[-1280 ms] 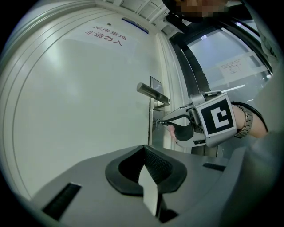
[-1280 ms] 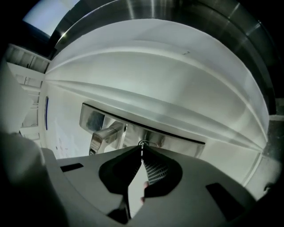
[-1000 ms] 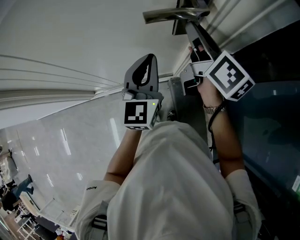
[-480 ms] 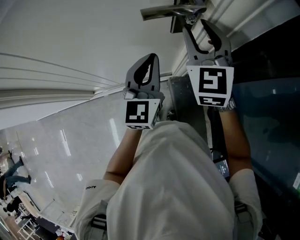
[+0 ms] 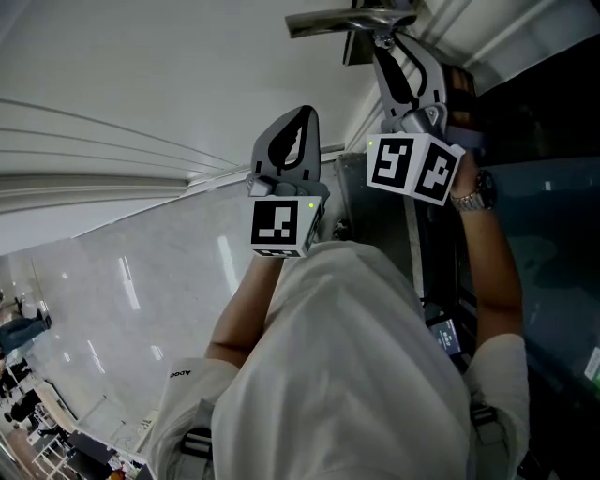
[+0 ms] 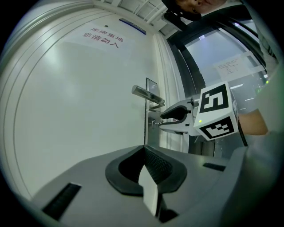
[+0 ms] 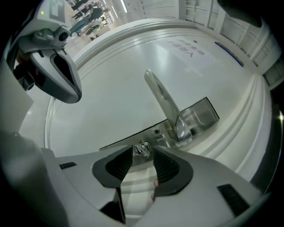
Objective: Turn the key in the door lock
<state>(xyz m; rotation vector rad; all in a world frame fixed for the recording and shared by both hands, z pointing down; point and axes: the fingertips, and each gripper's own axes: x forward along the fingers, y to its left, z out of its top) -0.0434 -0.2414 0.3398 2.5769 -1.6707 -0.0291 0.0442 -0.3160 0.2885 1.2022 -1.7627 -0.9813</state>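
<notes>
A white door (image 5: 141,75) fills the view to the left of the door handle (image 5: 337,22), with a small printed sign (image 6: 102,37) high on it, too small to read. Below the door and well left of the handle lies a shiny floor (image 5: 112,281) with people far off. The person's white shirt (image 5: 347,375) takes up the lower middle of the head view and hides whatever is under the handle there.

The left gripper (image 5: 298,117) is held level and points at the bare door, left of and below the handle, well apart from the lock. Its jaws are pressed together with nothing between them.

The handle's lever juts out to the left from a metal lock plate (image 7: 199,116). The key (image 7: 143,149) sits in the lock on that plate, just below the handle. The lever hangs close above the key.

The right gripper (image 5: 398,56) points at the plate just under the handle, tilted slightly down, with its marker cube turned corner-on. Its jaws have just been opening and now stand wide apart. The key's head lies between the fingertips, and neither pad presses on it. A wristwatch (image 5: 472,192) shows on that wrist. Right of the handle, past the door frame, is a dark glass panel (image 5: 544,234).
</notes>
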